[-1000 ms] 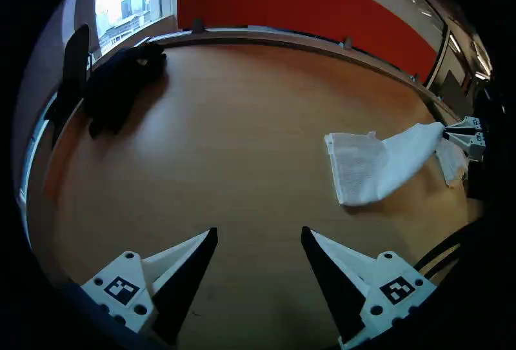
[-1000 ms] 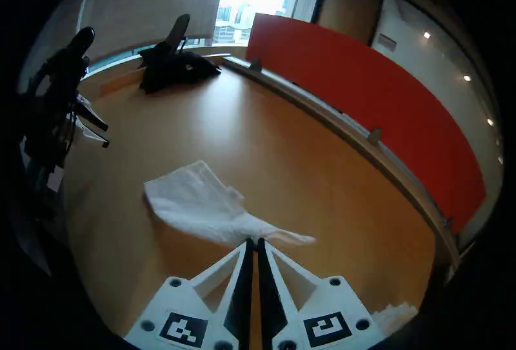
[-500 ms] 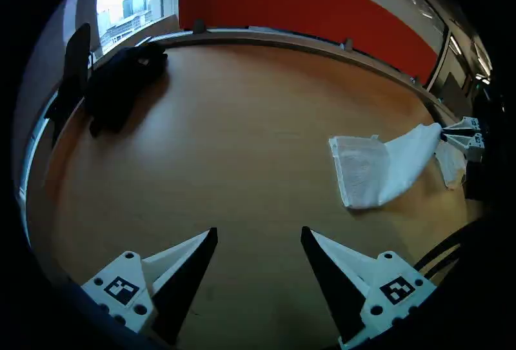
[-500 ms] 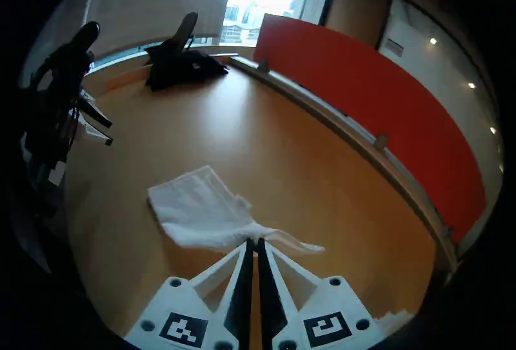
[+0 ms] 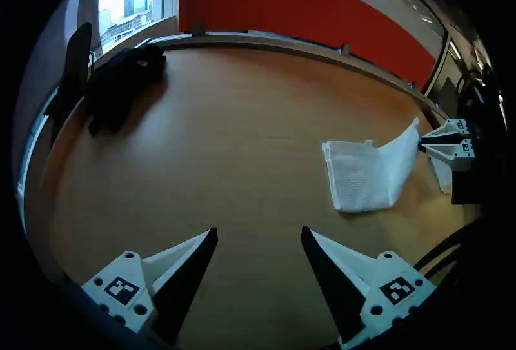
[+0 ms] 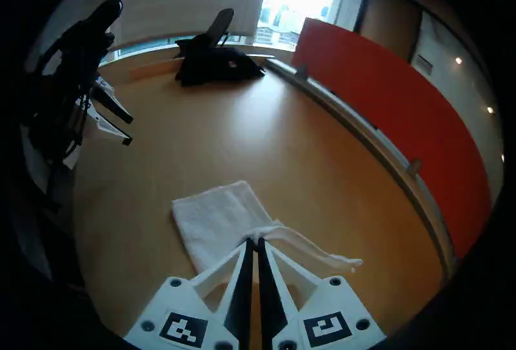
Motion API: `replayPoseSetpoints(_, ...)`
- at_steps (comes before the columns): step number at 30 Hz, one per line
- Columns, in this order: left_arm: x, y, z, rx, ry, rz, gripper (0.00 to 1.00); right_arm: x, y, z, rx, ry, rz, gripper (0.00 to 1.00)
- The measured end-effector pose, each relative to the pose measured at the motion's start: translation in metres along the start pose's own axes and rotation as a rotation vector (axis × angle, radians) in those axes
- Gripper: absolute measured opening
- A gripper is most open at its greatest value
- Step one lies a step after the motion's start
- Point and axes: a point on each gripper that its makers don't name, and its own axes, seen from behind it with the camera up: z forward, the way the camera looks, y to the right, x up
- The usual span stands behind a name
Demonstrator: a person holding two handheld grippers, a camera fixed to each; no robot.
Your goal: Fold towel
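L gripper (image 5: 258, 229) fingers spread, above table (image 5: 226, 144), nr side | R gripper (image 6: 253, 242) pinching towel (image 6: 216, 221) corner, raised | rest of towel flat on table

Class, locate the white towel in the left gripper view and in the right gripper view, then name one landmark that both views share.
Left gripper view: the white towel lies right of centre on the wooden table, one corner lifted by the right gripper.
Right gripper view: the white towel lies low in the centre, pinched at the right gripper.
Shared landmark: the red partition along the table's edge.
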Motion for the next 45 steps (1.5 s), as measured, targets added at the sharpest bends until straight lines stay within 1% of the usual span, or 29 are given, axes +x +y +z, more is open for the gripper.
replayPoseSetpoints(9,0.0,0.001,-0.004,-0.001,0.014,-0.033,0.96,0.018,-0.031,0.034,0.098,-0.005,-0.072,0.05)
replayPoseSetpoints(14,-0.002,-0.002,-0.008,0.006,0.021,-0.049,0.96,0.018,-0.048,0.05,0.146,-0.019,-0.082,0.05)
replayPoseSetpoints(18,-0.004,-0.007,-0.011,0.014,0.023,-0.066,0.96,0.017,-0.056,0.057,0.171,-0.03,-0.082,0.05)
replayPoseSetpoints(23,-0.008,-0.013,-0.012,0.02,0.022,-0.082,0.96,0.014,-0.059,0.061,0.178,-0.044,-0.087,0.05)
replayPoseSetpoints(27,-0.009,-0.016,-0.012,0.024,0.021,-0.088,0.96,0.015,-0.059,0.06,0.177,-0.045,-0.084,0.05)
replayPoseSetpoints(38,-0.009,-0.017,-0.011,0.022,0.02,-0.088,0.96,0.011,-0.065,0.058,0.186,-0.05,-0.076,0.05)
replayPoseSetpoints(45,-0.011,-0.018,-0.011,0.021,0.016,-0.089,0.96,0.009,-0.067,0.06,0.187,-0.053,-0.065,0.06)
